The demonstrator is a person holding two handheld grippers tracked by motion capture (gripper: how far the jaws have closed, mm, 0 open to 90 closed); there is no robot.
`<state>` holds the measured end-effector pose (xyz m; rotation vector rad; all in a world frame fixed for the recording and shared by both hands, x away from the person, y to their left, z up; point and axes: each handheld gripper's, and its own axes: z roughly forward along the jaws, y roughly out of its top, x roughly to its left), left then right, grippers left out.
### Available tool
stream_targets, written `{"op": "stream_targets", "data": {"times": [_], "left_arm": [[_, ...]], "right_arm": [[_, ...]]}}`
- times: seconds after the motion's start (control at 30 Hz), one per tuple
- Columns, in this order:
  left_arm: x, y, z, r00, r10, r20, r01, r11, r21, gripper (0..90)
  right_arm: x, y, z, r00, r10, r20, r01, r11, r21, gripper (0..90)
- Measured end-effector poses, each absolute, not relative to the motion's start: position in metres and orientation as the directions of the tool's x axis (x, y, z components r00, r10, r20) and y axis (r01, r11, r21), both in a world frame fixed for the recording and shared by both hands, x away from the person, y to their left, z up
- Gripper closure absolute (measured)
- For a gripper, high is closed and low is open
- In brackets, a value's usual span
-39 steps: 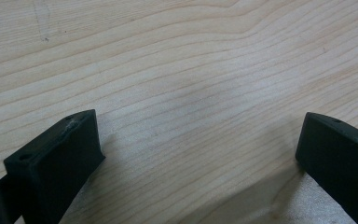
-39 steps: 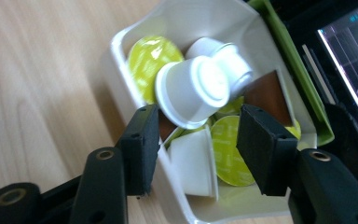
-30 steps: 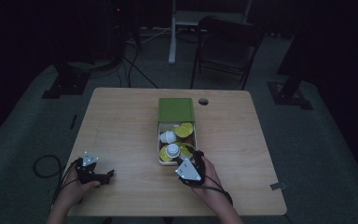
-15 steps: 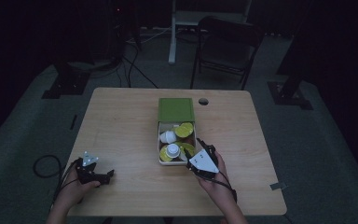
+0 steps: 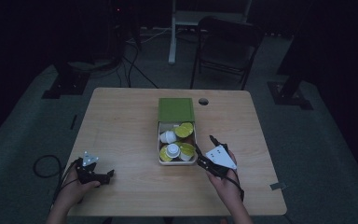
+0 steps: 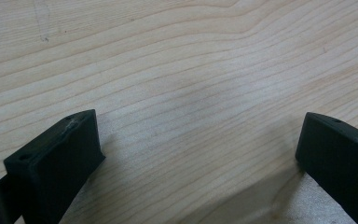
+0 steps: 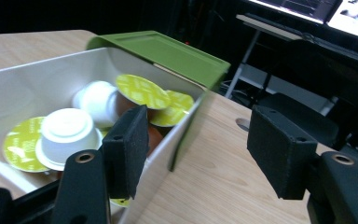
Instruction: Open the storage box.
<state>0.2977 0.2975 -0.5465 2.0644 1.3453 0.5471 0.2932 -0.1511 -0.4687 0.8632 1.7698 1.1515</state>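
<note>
With its jaws just opening and nothing between them, the right gripper [image 5: 206,150] at lower centre-right risks tipping the pod box [image 5: 177,162] by catching its wall, while the left gripper [image 5: 108,175] idles, jaws apart.

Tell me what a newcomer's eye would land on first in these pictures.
First, the white box at the middle of the wooden table, packed with white pods with yellow-green foil lids, its green lid hinged back on the far side. Next, the right tongs, open and empty beside the box's near right corner. The left tongs rest open at the table's near left.
</note>
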Motion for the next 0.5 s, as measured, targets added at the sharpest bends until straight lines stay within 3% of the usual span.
{"op": "stream_targets", "data": {"times": [0.5], "left_arm": [[0.298, 0.297, -0.546, 0.399, 0.917, 0.013, 0.666, -0.299, 0.683, 0.3]], "right_arm": [[0.299, -0.188, -0.48, -0.314, 0.927, -0.207, 0.18, 0.272, 0.945, 30.9]]}}
